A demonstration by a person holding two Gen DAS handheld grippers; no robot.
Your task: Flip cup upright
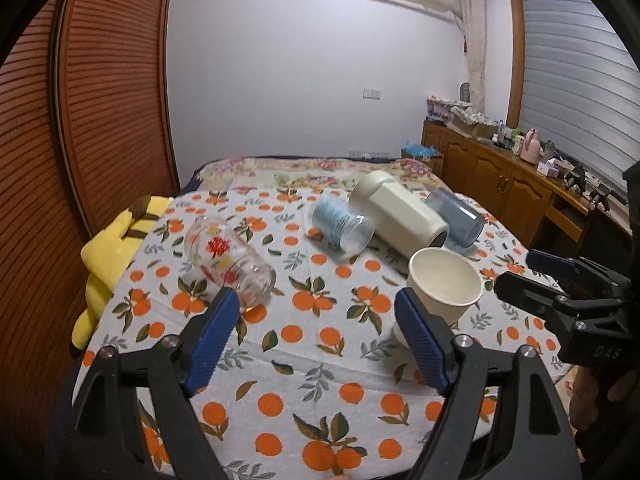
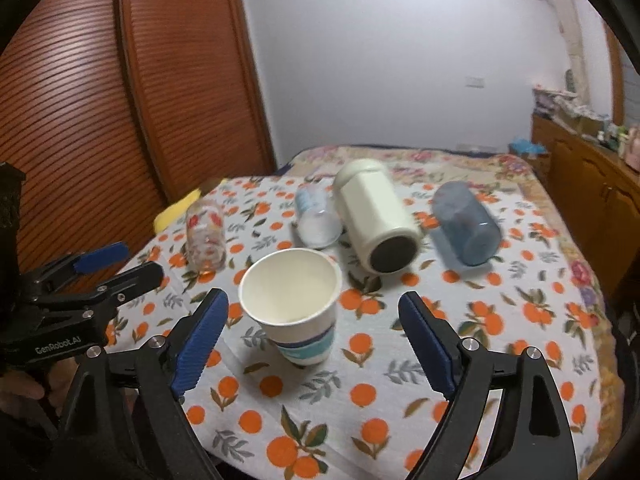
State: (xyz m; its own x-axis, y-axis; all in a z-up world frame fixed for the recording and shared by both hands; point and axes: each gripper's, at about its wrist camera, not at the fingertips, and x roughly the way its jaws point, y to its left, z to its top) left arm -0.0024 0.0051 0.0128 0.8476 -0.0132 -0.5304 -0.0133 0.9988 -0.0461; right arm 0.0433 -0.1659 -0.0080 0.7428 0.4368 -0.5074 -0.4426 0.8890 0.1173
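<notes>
A white paper cup [image 2: 294,300] with a blue band stands upright on the orange-print tablecloth [image 2: 360,408]; it also shows in the left wrist view [image 1: 444,284]. Four cups lie on their sides behind it: a clear glass with red print [image 1: 230,258] [image 2: 206,240], a light blue patterned glass [image 1: 342,224] [image 2: 316,220], a cream tumbler [image 1: 404,210] [image 2: 376,216] and a dark blue cup [image 1: 456,216] [image 2: 466,228]. My left gripper [image 1: 316,340] is open and empty, near the paper cup's left. My right gripper [image 2: 312,344] is open, with the paper cup standing free between its fingers.
A yellow plush toy [image 1: 108,256] lies at the table's left edge. A slatted wooden door [image 1: 100,92] is on the left. A wooden cabinet [image 1: 500,184] with clutter stands at the right. The other gripper shows at each view's side [image 1: 576,300] [image 2: 72,292].
</notes>
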